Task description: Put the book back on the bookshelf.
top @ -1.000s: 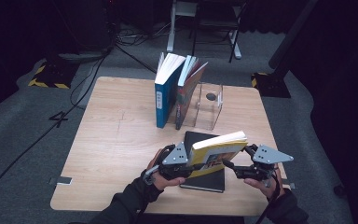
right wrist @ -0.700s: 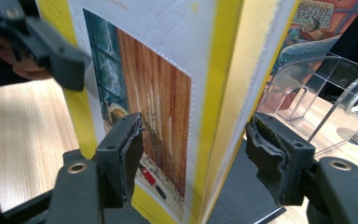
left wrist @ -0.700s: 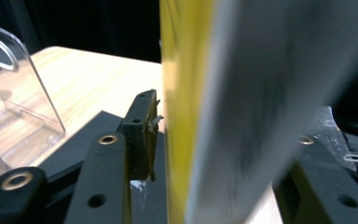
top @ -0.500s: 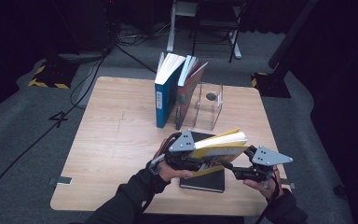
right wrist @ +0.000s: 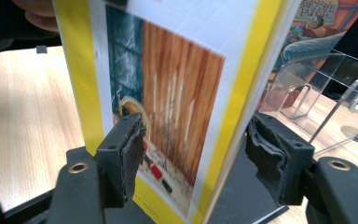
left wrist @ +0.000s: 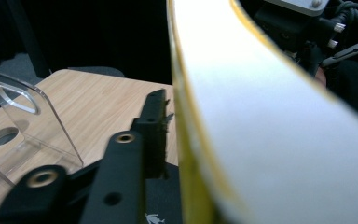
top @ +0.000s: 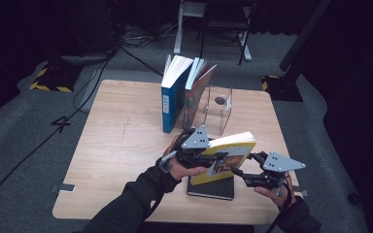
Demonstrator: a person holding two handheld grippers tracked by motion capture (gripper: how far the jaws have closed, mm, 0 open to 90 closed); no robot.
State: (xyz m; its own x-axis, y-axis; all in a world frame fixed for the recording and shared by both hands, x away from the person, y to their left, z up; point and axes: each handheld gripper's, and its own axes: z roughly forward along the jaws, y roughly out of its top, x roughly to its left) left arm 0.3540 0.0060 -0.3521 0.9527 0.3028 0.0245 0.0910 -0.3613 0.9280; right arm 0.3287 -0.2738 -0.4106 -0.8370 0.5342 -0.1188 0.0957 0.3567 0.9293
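A yellow-covered book (top: pixel 223 162) hangs tilted above a black book (top: pixel 211 188) that lies flat near the table's front edge. My left gripper (top: pixel 213 156) is shut on the yellow book's left end; its jaws have just been closing, with the book between them. In the left gripper view one black finger (left wrist: pixel 151 135) lies against the cover beside the pale page edge (left wrist: pixel 261 116). My right gripper (top: pixel 237 172) grips the book's lower right corner. In the right gripper view its jaws (right wrist: pixel 196 144) straddle the picture cover (right wrist: pixel 177 93).
At the table's far middle a blue book (top: pixel 172 99) and a red-covered book (top: pixel 196 92) stand upright against a clear acrylic stand (top: pixel 218 109). The bare wooden table (top: pixel 121 145) stretches to the left. Cables and chair legs lie on the floor beyond.
My left hand has risen and shifted right along the book, and the yellow book's left end now sits higher and more upright. The right gripper has stayed where it was.
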